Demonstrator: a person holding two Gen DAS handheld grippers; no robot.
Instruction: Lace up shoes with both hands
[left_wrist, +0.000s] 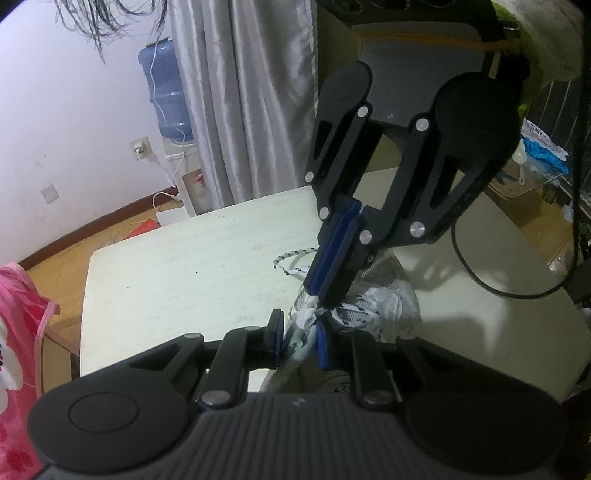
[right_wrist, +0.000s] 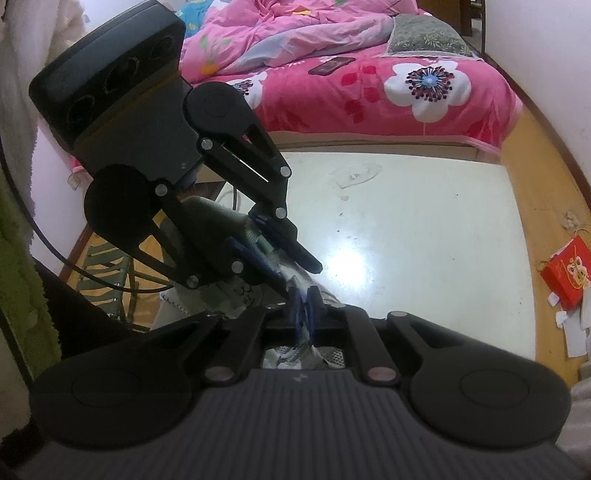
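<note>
A white and grey mesh sneaker (left_wrist: 384, 314) stands on a pale tabletop (left_wrist: 184, 266). Its white lace with dark flecks (left_wrist: 291, 264) loops loose on the table beside it. In the left wrist view my left gripper (left_wrist: 298, 339) is at the bottom, shut on grey fabric of the sneaker's upper edge. My right gripper (left_wrist: 322, 303) comes down from above, its blue pads (left_wrist: 334, 251) pressed together on the lace at the eyelets. In the right wrist view the right gripper (right_wrist: 303, 312) pinches the lace (right_wrist: 301, 336), and the left gripper (right_wrist: 293, 273) reaches in from the upper left onto the sneaker (right_wrist: 236, 295).
A black cable (left_wrist: 480, 277) curves over the table's right part. Behind are a blue water bottle (left_wrist: 168, 92) and a grey curtain (left_wrist: 240, 103). A bed with a pink quilt (right_wrist: 369, 85) borders the table (right_wrist: 406, 221). A red bag (right_wrist: 567, 273) lies on the floor.
</note>
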